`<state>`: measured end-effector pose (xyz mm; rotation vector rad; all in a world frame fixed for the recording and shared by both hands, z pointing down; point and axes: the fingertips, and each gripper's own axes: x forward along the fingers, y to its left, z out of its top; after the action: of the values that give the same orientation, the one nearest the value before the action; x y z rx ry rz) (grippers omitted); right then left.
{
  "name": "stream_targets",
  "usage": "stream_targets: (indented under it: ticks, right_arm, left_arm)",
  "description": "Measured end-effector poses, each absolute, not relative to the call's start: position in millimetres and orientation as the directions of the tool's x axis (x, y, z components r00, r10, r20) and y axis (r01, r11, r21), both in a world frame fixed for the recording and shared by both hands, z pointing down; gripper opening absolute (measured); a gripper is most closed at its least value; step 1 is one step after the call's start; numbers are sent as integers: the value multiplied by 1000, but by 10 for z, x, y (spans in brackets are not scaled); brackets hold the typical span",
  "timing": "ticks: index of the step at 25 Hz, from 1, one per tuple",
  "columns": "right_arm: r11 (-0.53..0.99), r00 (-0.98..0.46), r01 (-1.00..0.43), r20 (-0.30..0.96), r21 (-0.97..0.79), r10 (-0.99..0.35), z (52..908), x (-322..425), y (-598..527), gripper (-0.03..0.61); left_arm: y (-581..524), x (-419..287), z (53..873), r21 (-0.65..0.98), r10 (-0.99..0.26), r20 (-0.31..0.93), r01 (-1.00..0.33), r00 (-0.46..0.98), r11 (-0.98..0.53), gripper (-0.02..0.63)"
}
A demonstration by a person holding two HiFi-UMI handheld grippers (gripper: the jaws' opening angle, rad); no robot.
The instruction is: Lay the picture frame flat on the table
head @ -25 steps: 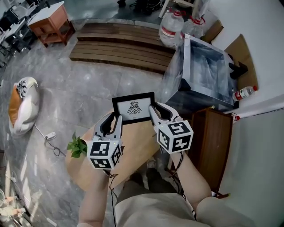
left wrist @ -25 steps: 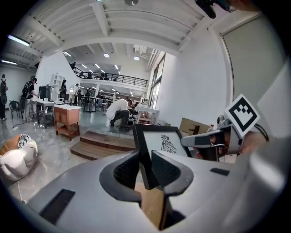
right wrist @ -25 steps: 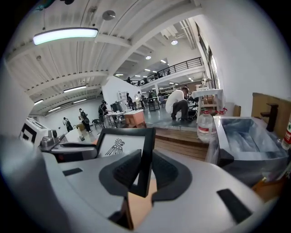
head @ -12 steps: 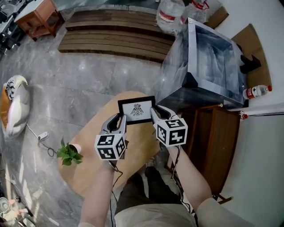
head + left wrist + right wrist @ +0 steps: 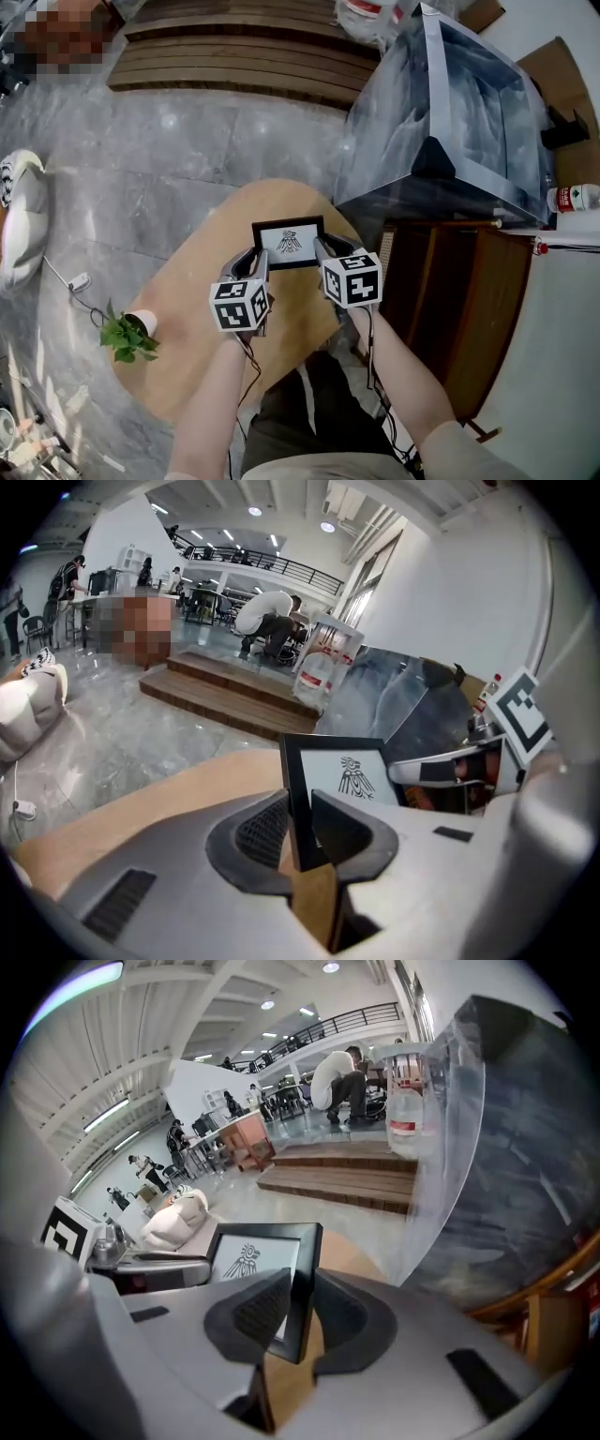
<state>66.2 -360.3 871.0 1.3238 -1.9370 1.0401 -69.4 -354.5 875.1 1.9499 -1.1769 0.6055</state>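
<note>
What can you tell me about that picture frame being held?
The frame is small, rectangular and landscape, with a plain black border that looks like wood or plastic. It surrounds a white sheet printed with a dark bird-like emblem. It stands nearly upright, face toward the person, over the far part of the rounded wooden table. The left gripper is clamped on its left edge and the right gripper on its right edge. Whether its bottom edge touches the table cannot be told.

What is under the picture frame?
The wooden table is under the picture frame. The left gripper and right gripper cover its lower corners, so contact cannot be seen.
</note>
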Motion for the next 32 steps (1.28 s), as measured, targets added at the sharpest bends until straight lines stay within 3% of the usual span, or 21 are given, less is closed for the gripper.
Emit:
stream_targets:
  ticks: [10, 17, 26, 32]
  right_arm:
    - [178, -305, -951, 868, -253, -393, 9853, 780, -3448, 61]
    - [140, -302, -953, 883, -269, -359, 10201, 783, -3307, 66]
    - [134, -257, -966, 889, -222, -379, 10054, 914, -3322, 80]
    - [170, -284, -957, 870, -234, -403, 9388, 936, -3280, 29]
  left_arm:
    - [-3536, -572, 9873, 336, -448, 785, -902, 427, -271, 71]
    - [-3397, -521, 10191, 323, -374, 830, -903, 414, -283, 71]
    - [-3464, -657, 10013, 296, -403, 830, -918, 385, -266, 95]
    - [-3423, -743, 9396, 295, -426, 802, -898, 418, -326, 80]
